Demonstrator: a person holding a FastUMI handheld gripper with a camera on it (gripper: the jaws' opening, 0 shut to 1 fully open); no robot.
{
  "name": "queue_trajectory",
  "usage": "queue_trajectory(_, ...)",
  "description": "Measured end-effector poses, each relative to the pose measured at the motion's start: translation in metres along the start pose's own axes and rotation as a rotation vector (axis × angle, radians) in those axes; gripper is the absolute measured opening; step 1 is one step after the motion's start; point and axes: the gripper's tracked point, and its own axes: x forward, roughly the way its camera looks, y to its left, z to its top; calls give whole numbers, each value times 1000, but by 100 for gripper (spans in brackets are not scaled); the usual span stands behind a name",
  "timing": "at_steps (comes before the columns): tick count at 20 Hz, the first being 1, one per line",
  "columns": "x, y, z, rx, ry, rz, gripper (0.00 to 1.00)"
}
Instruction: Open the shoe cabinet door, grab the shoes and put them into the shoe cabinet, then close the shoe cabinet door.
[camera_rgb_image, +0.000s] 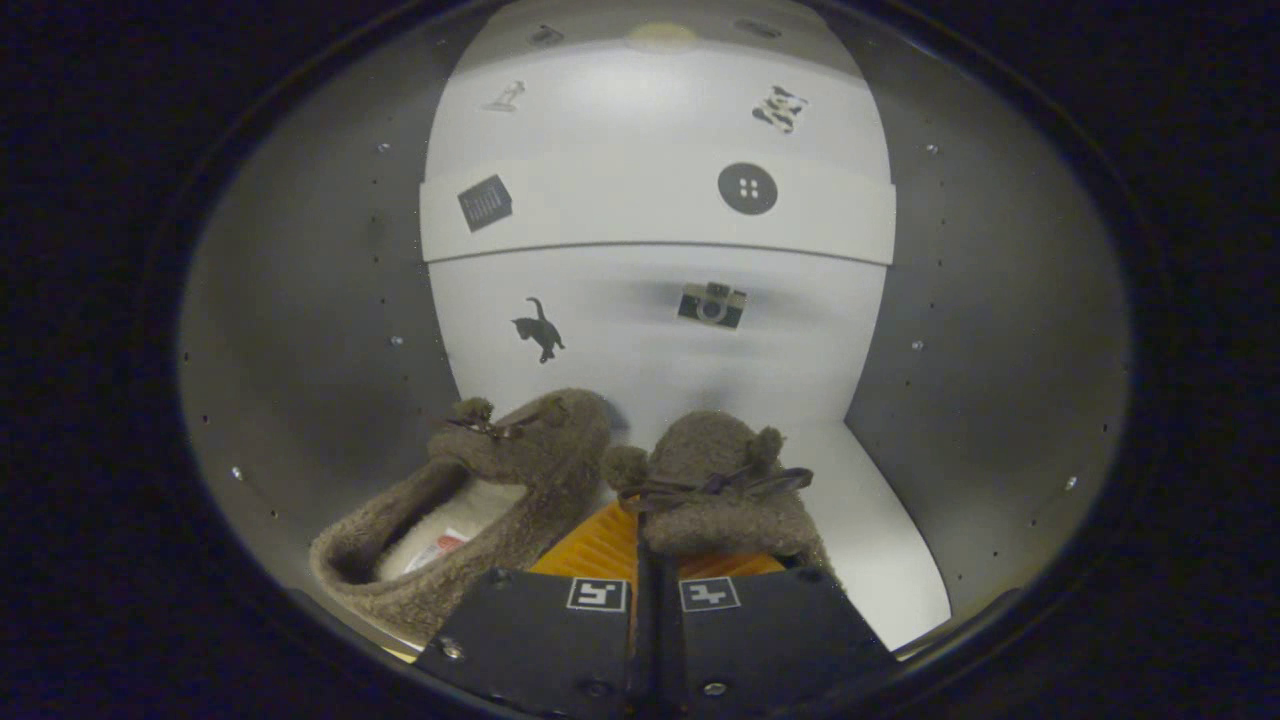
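Observation:
I am looking into the open shoe cabinet, with its white floor (885, 545) and white back wall (640, 350). Two brown fuzzy slippers with small bows are inside. The left slipper (480, 500) rests on the cabinet floor with its pale lining showing and its toe toward the back wall. The right slipper (715, 490) sits right at my fingertips. My gripper (640, 550) is shut on the rear edge of this slipper, its fingers almost together. Whether the right slipper's sole touches the floor is hidden.
A white shelf (650, 215) crosses the cabinet above the slippers. Grey side walls (310, 330) with rows of small holes close in on both sides. Stickers of a cat (540, 330), a camera (712, 304) and a button (747, 188) mark the back panels.

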Motion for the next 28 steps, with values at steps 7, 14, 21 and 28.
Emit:
queue_trajectory(7, -17, 4, -2, -7, 17, -3, 49)
queue_trajectory(14, -110, 6, 0, -28, -157, -14, 80)
queue_trajectory(21, -257, 13, -32, -29, -329, -16, 100)
queue_trajectory(28, -414, -7, -90, -16, -367, 1, 100)
